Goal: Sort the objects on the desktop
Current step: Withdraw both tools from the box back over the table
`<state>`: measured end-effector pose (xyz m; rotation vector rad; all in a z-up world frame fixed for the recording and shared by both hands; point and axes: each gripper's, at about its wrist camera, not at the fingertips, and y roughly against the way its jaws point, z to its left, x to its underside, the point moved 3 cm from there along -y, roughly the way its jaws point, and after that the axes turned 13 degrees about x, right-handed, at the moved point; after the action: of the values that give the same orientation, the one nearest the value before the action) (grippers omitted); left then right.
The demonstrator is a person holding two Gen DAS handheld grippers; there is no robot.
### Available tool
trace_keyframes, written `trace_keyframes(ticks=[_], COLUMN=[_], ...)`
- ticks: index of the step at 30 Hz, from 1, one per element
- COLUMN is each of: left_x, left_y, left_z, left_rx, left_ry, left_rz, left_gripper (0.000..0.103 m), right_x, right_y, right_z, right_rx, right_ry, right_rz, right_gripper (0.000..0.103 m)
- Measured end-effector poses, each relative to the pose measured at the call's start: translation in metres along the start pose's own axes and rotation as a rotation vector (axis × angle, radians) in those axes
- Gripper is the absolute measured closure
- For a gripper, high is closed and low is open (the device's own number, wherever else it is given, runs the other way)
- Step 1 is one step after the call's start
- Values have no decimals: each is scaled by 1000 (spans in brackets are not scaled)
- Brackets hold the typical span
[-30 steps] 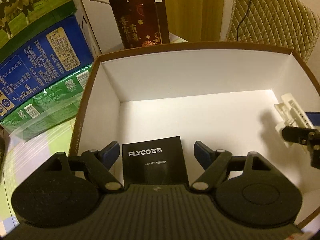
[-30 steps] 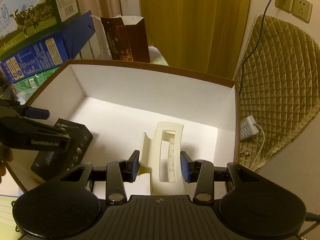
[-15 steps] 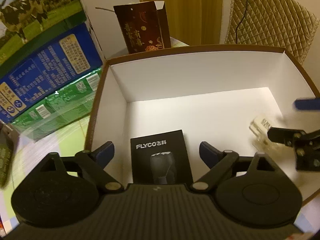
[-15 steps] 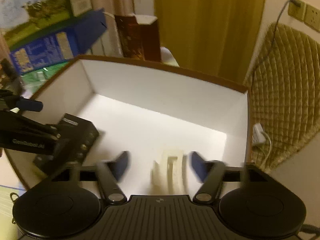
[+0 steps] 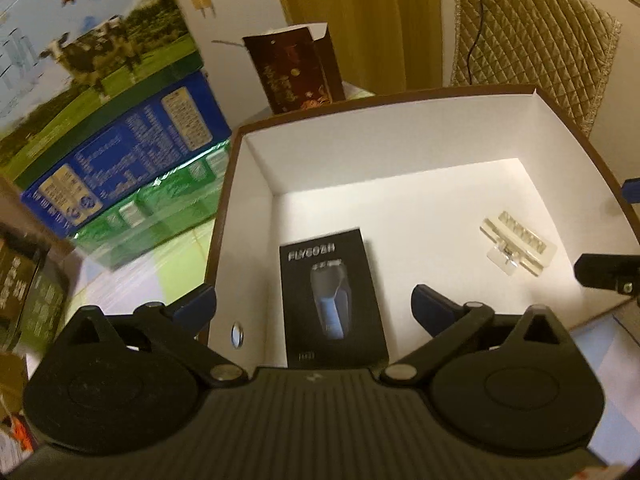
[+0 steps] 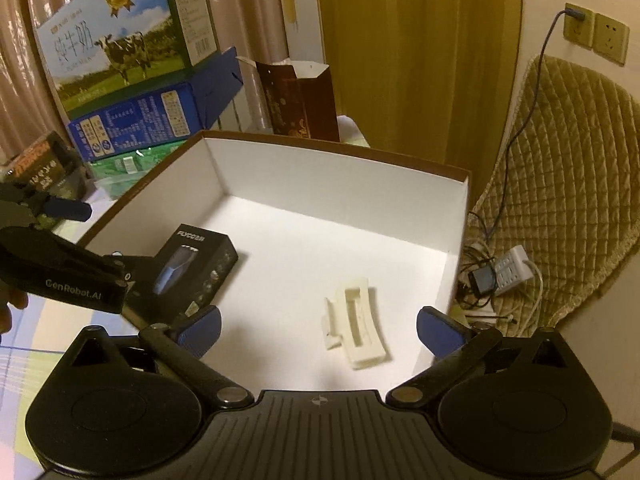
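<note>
A big open box with a brown rim (image 5: 384, 98) and white inside holds two things. A black FLYCO shaver box (image 5: 334, 300) lies flat at its near left. A cream hair clip (image 5: 518, 246) lies on the floor at the right. My left gripper (image 5: 314, 304) hovers above the shaver box; its jaws are opening wide and the pads stand clear of it. My right gripper (image 6: 320, 330) hangs over the hair clip (image 6: 358, 328), its jaws also opening, touching nothing. In the right wrist view the left gripper (image 6: 60, 276) shows beside the shaver box (image 6: 192, 268).
Stacked milk cartons (image 6: 120, 52) and a blue carton (image 5: 120, 160) stand left of the box. A brown paper bag (image 6: 300, 100) stands behind it. At the right are a quilted chair cover (image 6: 560, 180), a power strip (image 6: 512, 268) with cables and wall sockets (image 6: 596, 36).
Both grippers opened wide, rose and drew back. The right one let go of the hair clip, which now lies flat on the box floor. The shaver box lies free of the left pads.
</note>
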<state>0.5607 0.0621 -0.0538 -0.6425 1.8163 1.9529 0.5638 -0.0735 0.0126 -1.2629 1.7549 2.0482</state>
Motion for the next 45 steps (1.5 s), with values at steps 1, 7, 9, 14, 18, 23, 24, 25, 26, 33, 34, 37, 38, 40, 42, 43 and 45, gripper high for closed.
trace_keyframes(ticks=[1, 7, 9, 14, 18, 23, 24, 25, 26, 33, 34, 37, 38, 40, 42, 43, 45], left_x=[3, 21, 29, 54, 77, 106, 111, 116, 121, 151, 156, 169, 173, 181, 189, 193, 201], left_y=[3, 33, 44, 75, 97, 119, 122, 125, 128, 147, 149, 153, 154, 156, 156, 156, 156], left_z=[-1, -9, -13, -23, -30, -38, -39, -40, -40, -42, -43, -46, -47, -47, -47, -46, -46], left_rx=[0, -10, -6, -24, -23, 1, 6, 11, 15, 57, 60, 67, 72, 90, 99, 97, 94], left_ry=[12, 73, 98, 146, 185, 220, 224, 231, 238, 248, 239, 218, 212, 205, 201, 196, 184], left_rz=[-2, -11, -14, -26, -30, -36, -35, -33, -32, -22, -18, -8, -5, 2, 14, 19, 33], left_gripper=[1, 1, 1, 1, 1, 1, 1, 1, 1, 1, 1, 1, 1, 1, 1, 1, 1], right_x=[1, 6, 8, 19, 33, 51, 56, 59, 63, 89, 92, 101, 105, 111, 119, 122, 131], right_y=[4, 28, 37, 57, 72, 92, 96, 100, 103, 123, 125, 131, 133, 135, 138, 139, 140], right_z=[-1, -3, -4, -4, -3, -1, 0, 1, 2, 11, 13, 18, 20, 24, 28, 30, 35], right_rx=[-5, -13, -21, -41, -52, -67, -68, -66, -59, -56, -58, -58, -56, -58, -65, -67, -73], right_ry=[-1, 5, 4, 18, 40, 48, 54, 59, 60, 43, 42, 40, 39, 36, 33, 32, 31], right_rz=[2, -23, -28, -52, -67, -73, -74, -75, -76, -43, -39, -27, -21, -6, 10, 17, 37], right_gripper=[2, 2, 2, 2, 2, 2, 2, 2, 2, 2, 2, 2, 2, 2, 2, 2, 2])
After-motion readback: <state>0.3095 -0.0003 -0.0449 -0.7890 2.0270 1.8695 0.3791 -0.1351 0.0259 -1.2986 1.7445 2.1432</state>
